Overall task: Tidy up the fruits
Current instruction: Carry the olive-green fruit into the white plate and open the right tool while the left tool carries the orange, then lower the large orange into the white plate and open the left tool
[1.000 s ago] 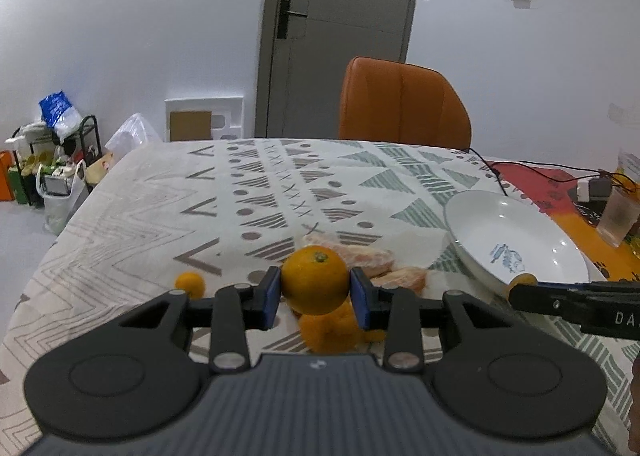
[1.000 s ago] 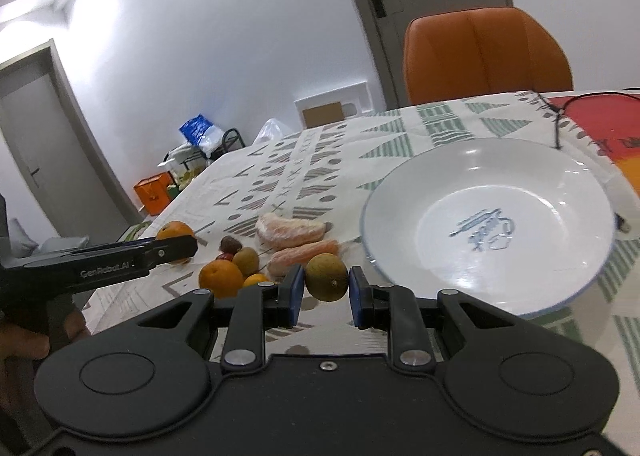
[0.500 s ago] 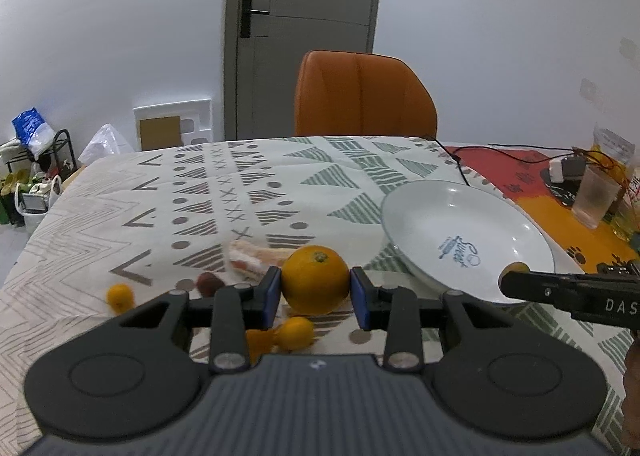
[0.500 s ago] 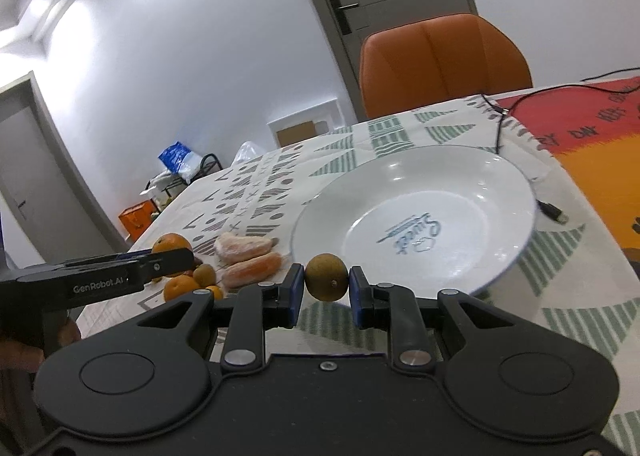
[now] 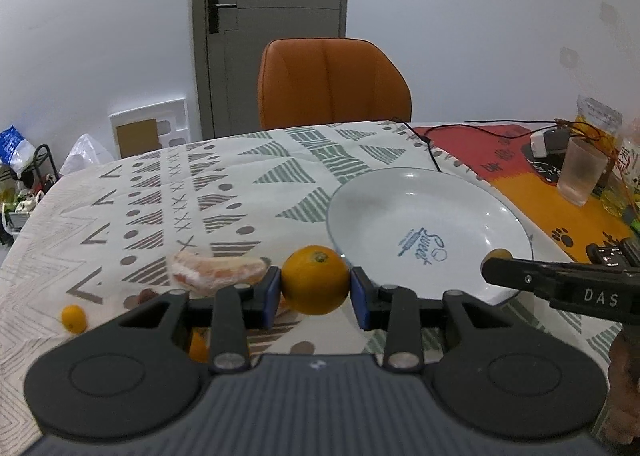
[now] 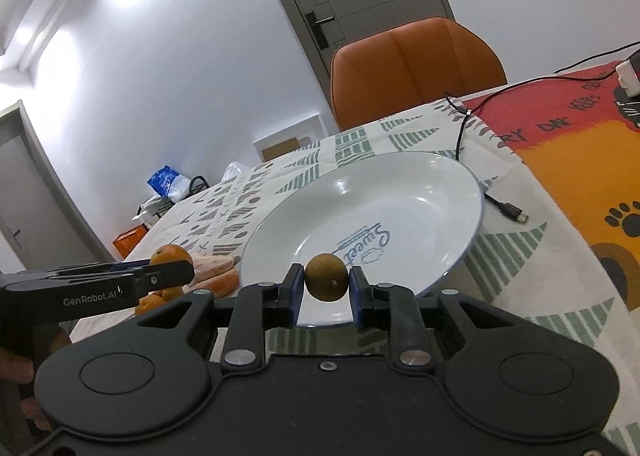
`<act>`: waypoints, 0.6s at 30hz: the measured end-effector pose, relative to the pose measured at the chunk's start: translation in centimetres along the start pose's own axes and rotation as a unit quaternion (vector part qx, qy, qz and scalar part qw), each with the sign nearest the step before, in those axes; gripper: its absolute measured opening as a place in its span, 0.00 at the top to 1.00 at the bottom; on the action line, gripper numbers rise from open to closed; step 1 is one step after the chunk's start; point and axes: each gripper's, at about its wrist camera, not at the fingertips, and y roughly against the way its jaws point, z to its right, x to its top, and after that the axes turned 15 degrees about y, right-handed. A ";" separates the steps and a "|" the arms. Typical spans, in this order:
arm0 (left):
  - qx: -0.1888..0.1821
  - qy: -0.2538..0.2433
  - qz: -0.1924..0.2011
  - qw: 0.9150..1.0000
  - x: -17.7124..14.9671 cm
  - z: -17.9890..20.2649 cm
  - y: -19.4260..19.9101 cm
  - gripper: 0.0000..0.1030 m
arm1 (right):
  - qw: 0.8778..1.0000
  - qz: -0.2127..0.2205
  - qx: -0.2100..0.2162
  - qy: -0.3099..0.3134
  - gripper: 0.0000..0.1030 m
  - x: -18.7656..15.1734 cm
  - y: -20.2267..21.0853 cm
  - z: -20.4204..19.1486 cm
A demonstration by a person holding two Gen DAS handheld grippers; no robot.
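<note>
1. Gripping an orange (image 5: 315, 280), the left gripper (image 5: 315, 290) has its jaws closed onto the fruit's two sides; the orange is held off the bench (image 5: 248, 159), just left of the near rim of the white plate (image 5: 424, 191).
2. The right gripper (image 6: 326, 290) has its jaws closed on a small brown round fruit (image 6: 326, 276), held just above the near rim of the plate (image 6: 400, 183).
3. In the left wrist view, the right gripper (image 5: 496, 270) reaches in from the right over the plate's near-right rim, the brown fruit (image 5: 497, 254) showing at its tip.
4. In the right wrist view, the left gripper (image 6: 176, 271) stands left of the plate, with the orange (image 6: 170, 256) between its fingers.
5. Peeled citrus segments (image 5: 218, 274) lie on the bench left of the plate, beyond the left gripper.
6. A kumquat (image 5: 74, 318) lies on the bench well left of the plate.
7. An orange chair (image 5: 332, 83) stands behind the bench, beyond the plate.
8. A black cable (image 6: 466, 127) runs across the bench at the plate's far side; a plastic cup (image 5: 580, 171) stands to the plate's right.
</note>
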 end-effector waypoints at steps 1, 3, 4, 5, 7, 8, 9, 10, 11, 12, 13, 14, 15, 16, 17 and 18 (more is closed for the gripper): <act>0.000 -0.002 0.000 1.000 0.0 0.3 -0.2 0.65 | 1.000 0.001 0.000 -0.001 0.78 0.0 0.0 0.2; -0.003 -0.004 -0.002 1.000 0.2 0.8 -0.4 0.65 | 1.000 0.003 0.000 -0.004 0.78 0.0 -0.1 0.4; -0.004 -0.006 -0.003 1.000 0.2 1.1 -0.6 0.66 | 1.000 0.004 -0.001 -0.004 0.77 0.1 -0.1 0.5; -0.006 -0.009 -0.003 1.000 0.2 1.4 -0.8 0.65 | 1.000 0.005 -0.003 -0.004 0.76 0.1 -0.2 0.6; -0.009 -0.014 -0.003 1.000 0.2 2.0 -1.1 0.66 | 1.000 0.008 -0.008 -0.003 0.72 0.0 0.0 0.6; -0.011 -0.016 -0.004 1.000 0.2 2.3 -1.2 0.65 | 1.000 0.009 -0.008 -0.002 0.72 -0.1 0.0 0.7; -0.013 -0.018 -0.005 1.000 0.3 2.5 -1.4 0.65 | 1.000 0.009 -0.007 -0.002 0.72 -0.2 0.1 0.7; -0.015 -0.020 -0.006 1.000 0.3 2.8 -1.6 0.65 | 1.000 0.010 -0.007 -0.002 0.72 -0.2 0.2 0.8; -0.018 -0.022 -0.007 1.000 0.2 3.0 -1.7 0.65 | 1.000 0.010 -0.008 -0.002 0.72 -0.3 0.3 0.9; -0.019 -0.024 -0.008 0.999 0.2 3.3 -1.9 0.66 | 1.000 0.010 -0.009 -0.003 0.72 -0.3 0.4 0.9; -0.022 -0.025 -0.009 0.999 0.2 3.5 -2.0 0.65 | 1.000 0.010 -0.011 -0.003 0.72 -0.4 0.6 1.0; -0.025 -0.027 -0.010 0.999 0.2 3.8 -2.2 0.65 | 1.000 0.011 -0.013 -0.004 0.72 -0.5 0.8 1.2; -0.028 -0.028 -0.011 0.999 0.2 4.0 -2.3 0.65 | 1.000 0.011 -0.015 -0.005 0.72 -0.5 0.9 1.3; -0.030 -0.030 -0.011 0.999 0.2 4.3 -2.4 0.65 | 1.000 0.012 -0.017 -0.006 0.72 -0.5 1.1 1.4; -0.033 -0.032 -0.011 0.999 0.2 4.5 -2.5 0.65 | 1.000 0.012 -0.019 -0.006 0.72 -0.5 1.3 1.5; -0.035 -0.034 -0.011 0.999 0.2 4.7 -2.6 0.65 | 1.000 0.012 -0.021 -0.006 0.72 -0.5 1.4 1.5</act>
